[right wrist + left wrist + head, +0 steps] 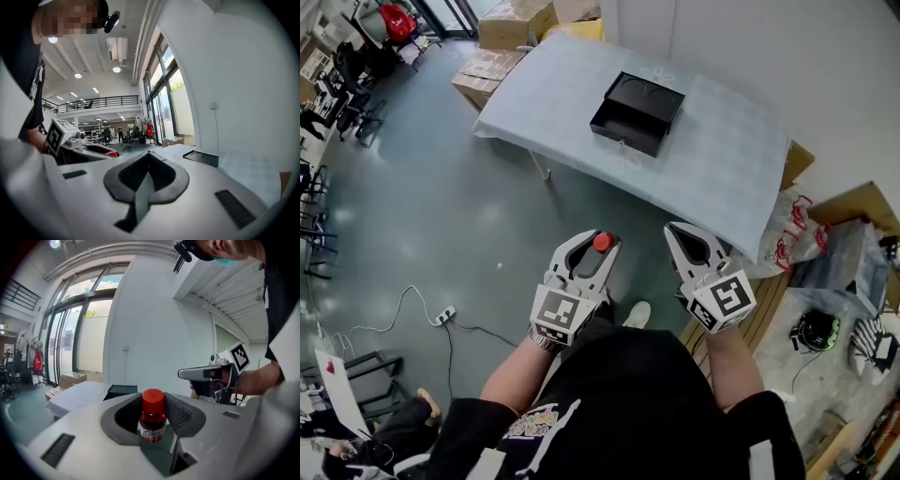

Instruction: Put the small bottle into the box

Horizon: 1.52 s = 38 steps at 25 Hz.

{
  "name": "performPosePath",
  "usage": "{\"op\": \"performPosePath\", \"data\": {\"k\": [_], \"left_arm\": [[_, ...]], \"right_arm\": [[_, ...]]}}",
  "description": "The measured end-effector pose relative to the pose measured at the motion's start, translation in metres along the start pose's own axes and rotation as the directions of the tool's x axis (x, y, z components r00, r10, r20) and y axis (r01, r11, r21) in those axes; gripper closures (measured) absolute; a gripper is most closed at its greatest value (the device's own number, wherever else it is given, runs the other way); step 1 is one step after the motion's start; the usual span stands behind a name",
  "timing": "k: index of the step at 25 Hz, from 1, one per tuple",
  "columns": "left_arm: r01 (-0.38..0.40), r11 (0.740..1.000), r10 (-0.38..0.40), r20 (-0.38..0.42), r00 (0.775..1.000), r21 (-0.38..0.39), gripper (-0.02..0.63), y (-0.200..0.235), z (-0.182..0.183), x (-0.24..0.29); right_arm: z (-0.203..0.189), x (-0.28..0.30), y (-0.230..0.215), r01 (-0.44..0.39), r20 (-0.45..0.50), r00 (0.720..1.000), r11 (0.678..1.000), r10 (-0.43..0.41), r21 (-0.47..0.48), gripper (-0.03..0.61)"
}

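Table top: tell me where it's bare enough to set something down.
The table is bare on both sides of the black box: a wide patch between the box and the table's right end, and a smaller one between the box and the left corner. Crowded: the floor past the right end, with bags and cardboard.

Black box [637, 112] on table [727, 155]

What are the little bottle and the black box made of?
The small bottle looks like glossy dark brown glass or plastic. Its cap is smooth red, likely plastic. The box is matt black with flat walls: card or plastic, unclear.
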<state>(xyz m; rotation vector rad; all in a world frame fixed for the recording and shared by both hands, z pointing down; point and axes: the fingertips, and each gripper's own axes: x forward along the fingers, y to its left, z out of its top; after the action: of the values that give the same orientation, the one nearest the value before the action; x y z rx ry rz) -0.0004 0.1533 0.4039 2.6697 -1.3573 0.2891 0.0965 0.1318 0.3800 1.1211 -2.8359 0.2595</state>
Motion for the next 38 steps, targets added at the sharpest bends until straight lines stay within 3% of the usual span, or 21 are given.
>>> {"op": "performPosePath", "data": {"k": [23, 32, 38], "left_arm": [[0.041, 0.999, -0.041, 0.001, 0.999, 0.003, 0.465, 0.104, 0.013, 0.027], [0.087, 0.995, -0.087, -0.003, 0.996, 0.042, 0.465, 0.153, 0.01, 0.026], [0.078, 0.997, -0.079, 0.009, 0.997, 0.026, 0.465, 0.178, 0.009, 0.021]], "right_arm": [[0.022, 0.098, -0.015, 0.059, 0.006, 0.998, 0.998, -0.059, -0.002, 0.571], [0.025, 0.15, -0.006, 0.097, 0.015, 0.995, 0.995, -0.097, 0.001, 0.571], [0.026, 0.172, 0.004, 0.101, 0.009, 0.995, 0.995, -0.101, -0.004, 0.571]]}}
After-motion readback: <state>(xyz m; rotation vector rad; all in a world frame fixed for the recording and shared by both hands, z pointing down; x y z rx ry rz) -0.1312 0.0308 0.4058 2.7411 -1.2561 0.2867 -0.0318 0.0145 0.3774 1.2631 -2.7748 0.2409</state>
